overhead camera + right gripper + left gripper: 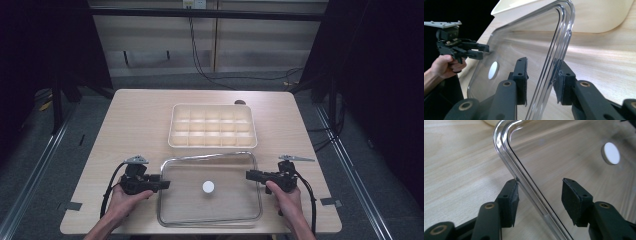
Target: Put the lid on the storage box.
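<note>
Fingers of left gripper (539, 202) are set astride the clear lid's (210, 207) left rim, unclenched; right gripper (540, 81) likewise at the right rim, grasp unclear; lid lies near on surface (135, 120); judged light, stiff, slippery; rims are best gripped.

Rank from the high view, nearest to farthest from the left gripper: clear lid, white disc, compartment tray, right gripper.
From the left gripper:
1. clear lid: its left edge sits between the jaws.
2. white disc: middle of the lid, to the right.
3. compartment tray: farther back on the table.
4. right gripper: at the lid's right edge.
</note>
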Demonstrator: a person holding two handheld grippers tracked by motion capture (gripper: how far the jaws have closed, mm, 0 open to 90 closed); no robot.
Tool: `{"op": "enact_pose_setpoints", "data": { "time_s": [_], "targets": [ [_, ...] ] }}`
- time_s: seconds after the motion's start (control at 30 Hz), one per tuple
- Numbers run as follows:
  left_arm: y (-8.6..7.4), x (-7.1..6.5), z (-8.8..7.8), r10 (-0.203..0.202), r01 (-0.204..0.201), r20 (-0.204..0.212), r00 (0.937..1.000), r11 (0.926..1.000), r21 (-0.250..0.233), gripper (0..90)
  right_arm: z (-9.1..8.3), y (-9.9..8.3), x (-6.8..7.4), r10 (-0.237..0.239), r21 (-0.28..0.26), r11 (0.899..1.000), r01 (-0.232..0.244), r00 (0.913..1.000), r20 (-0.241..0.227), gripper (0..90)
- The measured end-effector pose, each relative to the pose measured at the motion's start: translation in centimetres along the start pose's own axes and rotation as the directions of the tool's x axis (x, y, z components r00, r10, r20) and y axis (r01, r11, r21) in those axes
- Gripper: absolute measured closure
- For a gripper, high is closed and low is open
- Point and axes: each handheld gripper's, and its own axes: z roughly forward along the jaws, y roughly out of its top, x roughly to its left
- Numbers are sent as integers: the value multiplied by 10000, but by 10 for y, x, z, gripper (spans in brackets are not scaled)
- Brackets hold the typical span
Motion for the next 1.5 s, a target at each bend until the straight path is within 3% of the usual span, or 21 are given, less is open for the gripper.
{"op": "enact_pose_setpoints", "data": {
  "time_s": [0.53, 0.7, 0.9, 1.07, 1.33, 1.5],
  "targets": [
    [4, -3, -7, 197, -159, 625, 9978, 9980, -610, 557, -3, 2, 4, -116, -17, 9999, 117, 9994, 339, 611],
    [6, -6, -13, 340, -295, 541, 9980, 9961, -827, 577, -3, 4, 7, -148, -85, 9999, 151, 9995, 286, 620],
    [9, -8, -18, 409, -347, 536, 9977, 9931, -1124, 612, -4, 5, 15, -404, 74, 9992, 399, 9960, 799, 594],
    [13, -10, -22, 584, -525, 438, 9973, 9908, -1251, 627, -2, 5, 18, -337, 120, 9994, 325, 9932, 1117, 578],
    [18, -15, -30, 699, -640, 323, 9970, 9855, -1574, 660, -9, 8, 26, -478, -268, 9983, 510, 9929, 1088, 603],
    [19, -14, -30, 779, -744, 189, 9968, 9868, -1441, 649, -11, 11, 27, -605, -382, 9972, 645, 9933, 988, 621]
  ]
}}
